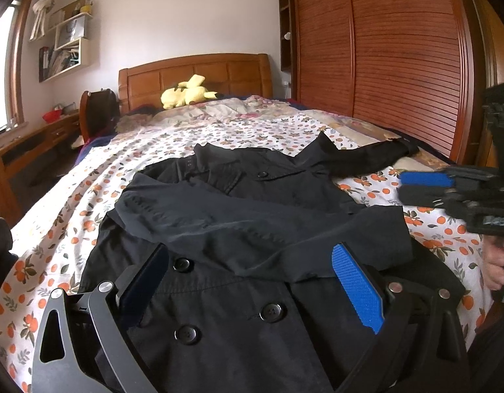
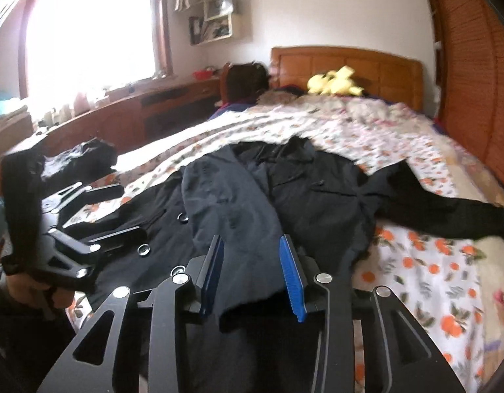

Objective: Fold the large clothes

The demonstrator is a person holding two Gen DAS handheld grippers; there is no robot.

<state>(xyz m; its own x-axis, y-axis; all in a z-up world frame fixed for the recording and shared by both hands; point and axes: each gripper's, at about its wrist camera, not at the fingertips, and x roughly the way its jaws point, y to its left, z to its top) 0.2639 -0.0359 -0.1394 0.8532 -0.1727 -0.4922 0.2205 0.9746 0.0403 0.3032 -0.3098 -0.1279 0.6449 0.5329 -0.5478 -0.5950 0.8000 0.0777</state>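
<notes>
A black double-breasted coat (image 1: 252,216) lies spread on the bed, collar toward the headboard. One sleeve (image 1: 219,219) is folded across its chest, the other sleeve (image 1: 369,155) stretches out to the right. My left gripper (image 1: 252,262) is open just above the coat's buttoned front, holding nothing. My right gripper (image 2: 252,262) is open with the folded sleeve's cuff (image 2: 248,281) lying between its fingers, not clamped. The right gripper also shows in the left wrist view (image 1: 425,185), and the left gripper shows in the right wrist view (image 2: 121,209) over the coat's buttons.
The bed has a floral orange-print sheet (image 1: 71,229) and a wooden headboard (image 1: 199,75) with a yellow plush toy (image 1: 186,93). A wooden wardrobe (image 1: 382,49) stands along the right. A desk (image 2: 137,108) and a chair (image 1: 98,111) stand to the left, under a window.
</notes>
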